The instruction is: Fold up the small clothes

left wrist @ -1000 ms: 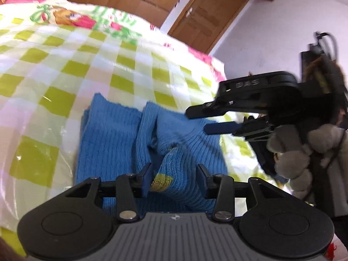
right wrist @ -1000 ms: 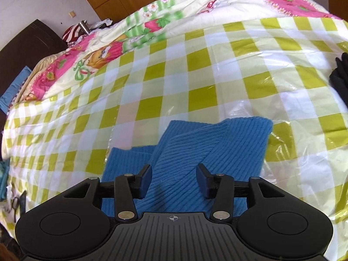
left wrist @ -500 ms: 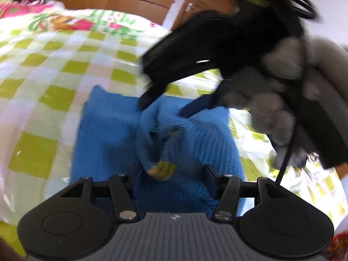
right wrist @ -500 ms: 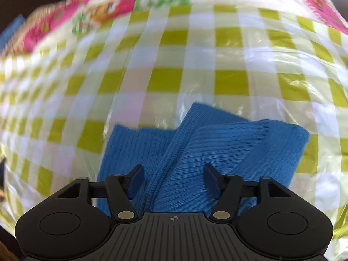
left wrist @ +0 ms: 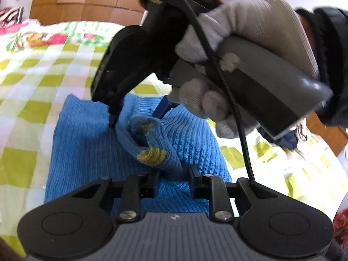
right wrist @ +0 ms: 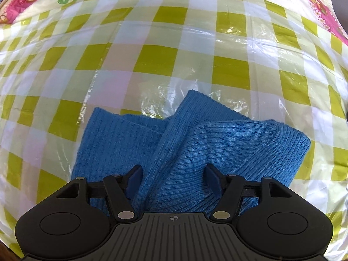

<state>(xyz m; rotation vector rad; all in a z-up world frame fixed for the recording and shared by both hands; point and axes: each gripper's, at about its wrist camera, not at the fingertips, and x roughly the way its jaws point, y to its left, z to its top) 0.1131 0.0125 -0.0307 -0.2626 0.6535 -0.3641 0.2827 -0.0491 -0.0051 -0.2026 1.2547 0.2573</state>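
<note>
A blue ribbed knit sweater [left wrist: 87, 141] [right wrist: 121, 143] lies partly folded on the bed. Its sleeve end with a yellow cuff band [left wrist: 154, 154] is bunched up in front of my left gripper [left wrist: 174, 179]. That gripper's jaws are closing, and the sleeve fold fills the gap between them. My right gripper [right wrist: 174, 180] points steeply down with its jaws wide open over a diagonal fold of the sweater, not pressing on it. In the left wrist view the right gripper [left wrist: 134, 118] has its tips at the cloth just beyond the cuff, held by a gloved hand [left wrist: 239, 21].
A green-and-white checked plastic sheet [right wrist: 152, 43] [left wrist: 21, 87] covers the bed around the sweater. A pink cartoon quilt [left wrist: 39, 37] lies at the far end, with a wooden wardrobe [left wrist: 87, 0] behind it. Dark clothing [left wrist: 289, 139] lies to the right.
The right gripper swung in from the right and tipped down onto the sweater, its jaws widening. The left jaws narrowed around the sleeve fold, which rose slightly.
</note>
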